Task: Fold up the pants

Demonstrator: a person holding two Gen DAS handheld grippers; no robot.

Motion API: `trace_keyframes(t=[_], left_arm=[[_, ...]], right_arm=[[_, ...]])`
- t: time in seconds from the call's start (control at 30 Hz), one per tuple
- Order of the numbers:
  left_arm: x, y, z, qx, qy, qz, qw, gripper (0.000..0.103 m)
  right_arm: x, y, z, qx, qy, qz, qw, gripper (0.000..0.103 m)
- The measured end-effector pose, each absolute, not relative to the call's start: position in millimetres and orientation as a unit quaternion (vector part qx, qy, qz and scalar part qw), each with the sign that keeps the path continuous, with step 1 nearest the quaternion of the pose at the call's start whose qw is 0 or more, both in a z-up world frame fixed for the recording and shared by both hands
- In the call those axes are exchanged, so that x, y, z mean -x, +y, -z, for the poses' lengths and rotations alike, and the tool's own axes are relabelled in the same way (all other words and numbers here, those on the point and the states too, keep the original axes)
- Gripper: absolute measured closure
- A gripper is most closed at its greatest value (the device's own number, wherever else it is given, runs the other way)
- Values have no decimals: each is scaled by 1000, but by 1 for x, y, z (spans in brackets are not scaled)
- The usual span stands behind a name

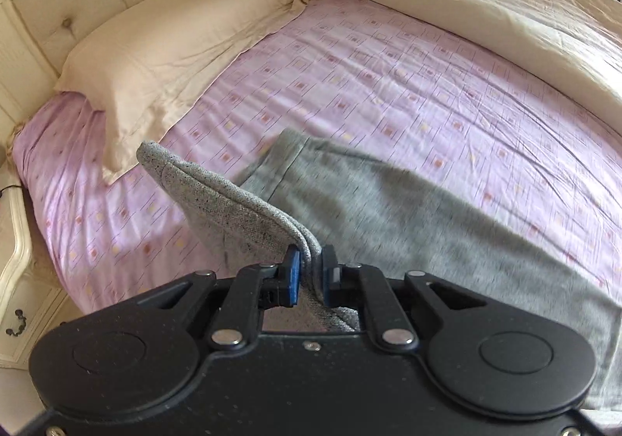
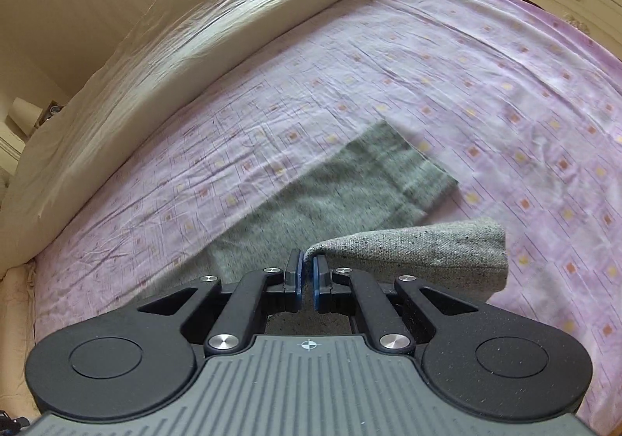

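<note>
Here both tongs (image 1: 310,261) (image 2: 307,261) clench the grey pants (image 1: 408,210), their far legs motion-blurred.

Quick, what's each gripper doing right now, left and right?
Left gripper: closed on a raised edge of the grey pants.
Right gripper: closed on the pants' edge too.

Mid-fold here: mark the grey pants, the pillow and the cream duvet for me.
grey pants (image 1: 408,210): left wrist view, flat part lying on the sheet.
pillow (image 1: 175,47): left wrist view, middle of its cream top face.
cream duvet (image 2: 175,47): right wrist view, its rumpled top along the bed's far side.
</note>
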State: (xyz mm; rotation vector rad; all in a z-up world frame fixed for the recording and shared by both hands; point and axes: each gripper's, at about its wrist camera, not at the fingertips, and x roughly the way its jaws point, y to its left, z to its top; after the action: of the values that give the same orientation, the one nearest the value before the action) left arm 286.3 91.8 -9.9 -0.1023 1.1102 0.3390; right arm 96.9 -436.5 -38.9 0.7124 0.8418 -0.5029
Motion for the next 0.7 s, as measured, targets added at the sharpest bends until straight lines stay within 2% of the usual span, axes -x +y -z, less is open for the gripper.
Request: trace_keyframes(t=[0.4, 0.7], left_arm=[[-378, 62, 62, 22, 565, -161, 809, 87], [-425, 52, 95, 19, 588, -170, 791, 85]], right_arm=[[-201, -451, 71, -322, 433, 261, 801, 98], [-245, -465, 96, -317, 456, 287, 780, 98]])
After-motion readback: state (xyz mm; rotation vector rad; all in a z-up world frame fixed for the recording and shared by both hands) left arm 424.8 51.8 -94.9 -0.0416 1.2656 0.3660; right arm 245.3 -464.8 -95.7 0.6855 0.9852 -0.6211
